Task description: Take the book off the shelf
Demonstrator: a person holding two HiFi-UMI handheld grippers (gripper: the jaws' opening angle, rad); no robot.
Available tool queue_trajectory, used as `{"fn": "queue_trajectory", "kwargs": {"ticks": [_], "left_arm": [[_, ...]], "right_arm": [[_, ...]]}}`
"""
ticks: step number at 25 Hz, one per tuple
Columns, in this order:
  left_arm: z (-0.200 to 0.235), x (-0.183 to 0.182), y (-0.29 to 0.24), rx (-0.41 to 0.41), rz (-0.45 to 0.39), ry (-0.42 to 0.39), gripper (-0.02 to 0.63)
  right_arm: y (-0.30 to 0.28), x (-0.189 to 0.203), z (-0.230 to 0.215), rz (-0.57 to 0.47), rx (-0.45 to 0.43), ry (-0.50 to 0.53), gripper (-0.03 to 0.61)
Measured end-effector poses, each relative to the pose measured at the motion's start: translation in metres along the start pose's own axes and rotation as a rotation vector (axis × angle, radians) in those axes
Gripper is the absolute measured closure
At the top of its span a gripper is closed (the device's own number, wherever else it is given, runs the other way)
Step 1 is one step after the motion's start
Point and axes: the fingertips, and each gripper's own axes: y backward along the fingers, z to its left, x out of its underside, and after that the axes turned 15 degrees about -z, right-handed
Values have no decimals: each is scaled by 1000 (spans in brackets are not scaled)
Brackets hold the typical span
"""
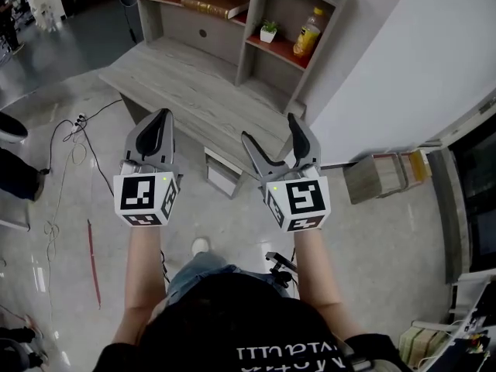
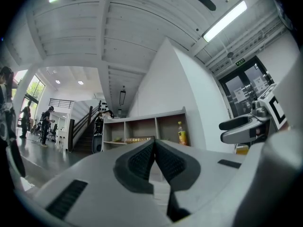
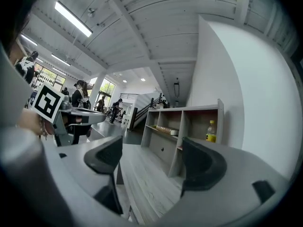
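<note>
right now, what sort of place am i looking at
Probably a large open lab or workshop hall, not a home: high beamed ceiling with strip lights, a staircase to an upper level, and loose cables on the glossy floor.

Desk [image 1: 194, 91] sits ahead, w/ a shelf unit [image 1: 246, 49] standing along its far edge. Book [image 1: 215, 5] lies flat in the unit's middle compt. In the compt. to its R are a small potted plant [image 1: 268, 31] on the L & a bottle [image 1: 308, 33] on the R. Wall [image 1: 403, 53] is just R of the unit. Left gripper [image 1: 161, 116] & right gripper [image 1: 270, 129] are side by side at the desk's near side, well apart from the unit. Cables [image 1: 74, 130] lie on the floor L of the desk. Stacked items [image 1: 384, 175] sit on the floor to the R, by the wall.
</note>
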Motion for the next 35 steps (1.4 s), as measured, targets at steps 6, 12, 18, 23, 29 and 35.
{"fn": "queue_trajectory", "kwargs": {"ticks": [6,12,18,23,29,35], "left_arm": [[63,17,-34,-9,-9,-2,603],[115,27,-53,-5,-5,-19,603],[144,42,-57,-29,5,-9,603],[156,50,-67,-39,9,-8,603],[169,60,-84,-43,9,-26,603],[194,76,-108,-44,13,-39,603]], "right_arm": [[-71,13,13,0,-4,41,193],[-123,21,29,-3,0,66,193],[-152,29,30,-1,15,71,193],[-171,36,32,10,-9,94,193],[-202,44,30,4,-32,118,193],[-241,55,26,-7,-40,145,193]]}}
